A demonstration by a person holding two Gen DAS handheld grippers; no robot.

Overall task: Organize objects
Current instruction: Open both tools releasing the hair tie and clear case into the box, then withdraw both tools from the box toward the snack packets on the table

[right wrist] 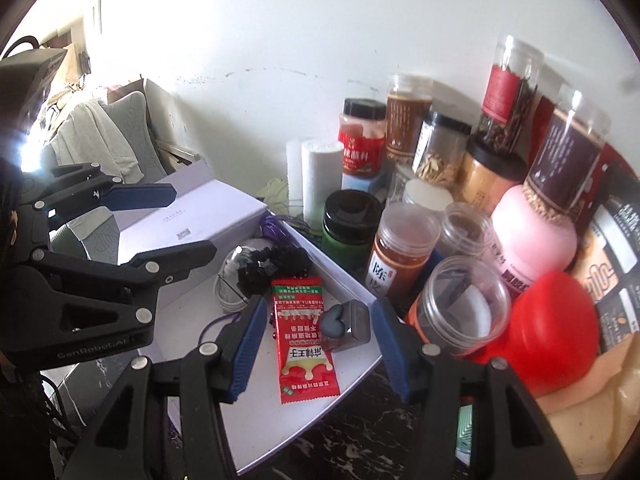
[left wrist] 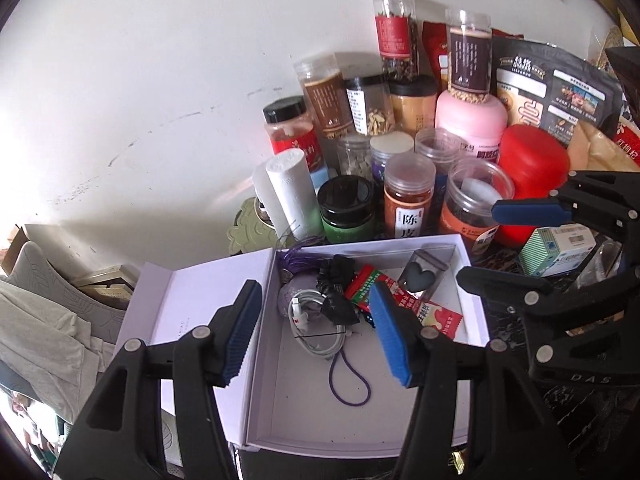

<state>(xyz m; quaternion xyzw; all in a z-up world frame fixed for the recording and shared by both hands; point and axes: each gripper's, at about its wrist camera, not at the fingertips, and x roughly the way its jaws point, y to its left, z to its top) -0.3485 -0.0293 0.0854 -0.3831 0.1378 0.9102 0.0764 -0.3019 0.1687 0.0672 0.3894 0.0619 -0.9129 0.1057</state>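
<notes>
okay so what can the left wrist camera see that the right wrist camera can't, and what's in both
Only the left wrist view shows the purple cord loop on the box floor and most of the green-and-white carton outside the box. Only the right wrist view shows the red packet whole, unblocked. Both show the white box, the heart-fronted case, the jars, and both open grippers, left and right.

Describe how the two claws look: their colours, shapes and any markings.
Both claws are matte black plastic frames with angular linkage arms joined by round silver rivets. Each finger ends in a flat blue ribbed pad. The left claw shows "GenRobot.AI" lettering on its side in the right wrist view. The right claw shows partial letters "DAS" in the left wrist view. No sleeves or hands are visible.
</notes>
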